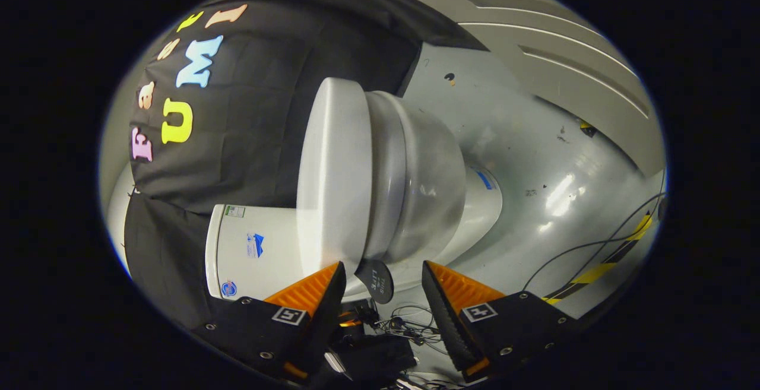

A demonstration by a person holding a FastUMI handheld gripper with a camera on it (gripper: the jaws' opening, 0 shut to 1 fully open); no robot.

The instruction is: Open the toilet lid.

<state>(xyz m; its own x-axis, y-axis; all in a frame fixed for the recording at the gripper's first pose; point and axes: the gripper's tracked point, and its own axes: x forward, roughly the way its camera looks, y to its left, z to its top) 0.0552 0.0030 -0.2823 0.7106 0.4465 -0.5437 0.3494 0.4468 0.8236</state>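
Ribbed finger pads [457, 286] on the handheld two-finger gripper [383, 286] are sitting spread wide apart right now, pinching nothing at all. Whole view is rolled sideways, so everything's looking tipped over.

Just past the fingers, down low between them, a tangle of thin black cables [409, 325] is lying on the floor, and a small dark round tag [375, 280] is hanging near the lid's edge.

Right ahead of the fingers the smooth white plastic toilet lid [332, 176] is lying closed, flat against the glossy white ceramic toilet bowl [415, 188]. The near rim of the lid is sitting just beyond the one finger's tip, not touching either finger as far as I'm seeing.

If I were doing this, I'd be keeping the fingers open, sliding one under the lid's front lip, then swinging it up toward the boxy white ceramic tank [249, 247] in an arc around the hinge instead of yanking straight. That lid's looking slick, so it could slip off a finger.

Further out, the shiny grey floor [534, 158] is catching glare, with a yellow-and-black striped tape strip [605, 268] running across it.
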